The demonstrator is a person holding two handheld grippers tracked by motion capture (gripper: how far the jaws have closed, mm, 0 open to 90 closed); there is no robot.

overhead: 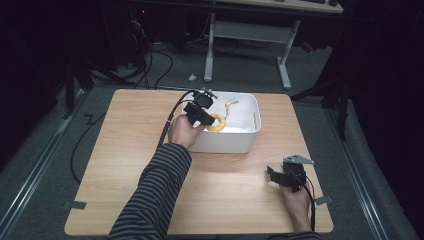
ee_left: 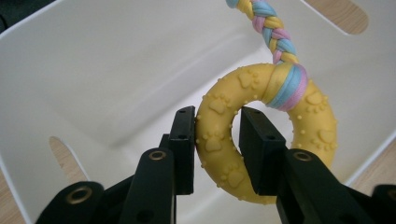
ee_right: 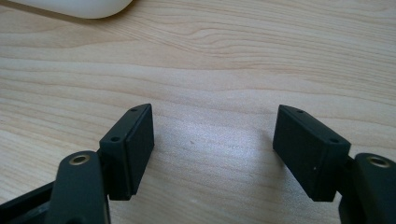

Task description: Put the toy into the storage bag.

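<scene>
Yellow ring toy (ee_left: 266,140) w/ braided rope (ee_left: 273,32) clamped in left hand-held gripper (ee_left: 215,140) over white bin (ee_left: 93,70); rope could snag rim. Right hand-held gripper (ee_right: 212,144) apart, idle on worktop (ee_right: 233,56).

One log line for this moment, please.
left hand-held gripper: shut on ring toy | over bin | right hand-held gripper: open, on table

Pale wood-grain desk (ee_right: 224,51), matt and smooth. On it, white plastic bin (ee_left: 93,70) with smooth, faintly glossy walls. Inside the bin, yellow rubbery ring (ee_left: 219,140), matt, bumpy with raised dots and paw prints; tied to the ring, braided cloth rope (ee_left: 275,35), soft pastel strands. Black matt plastic left gripper (ee_left: 216,144) and right gripper (ee_right: 212,149), brass-coloured metal rivets.
</scene>
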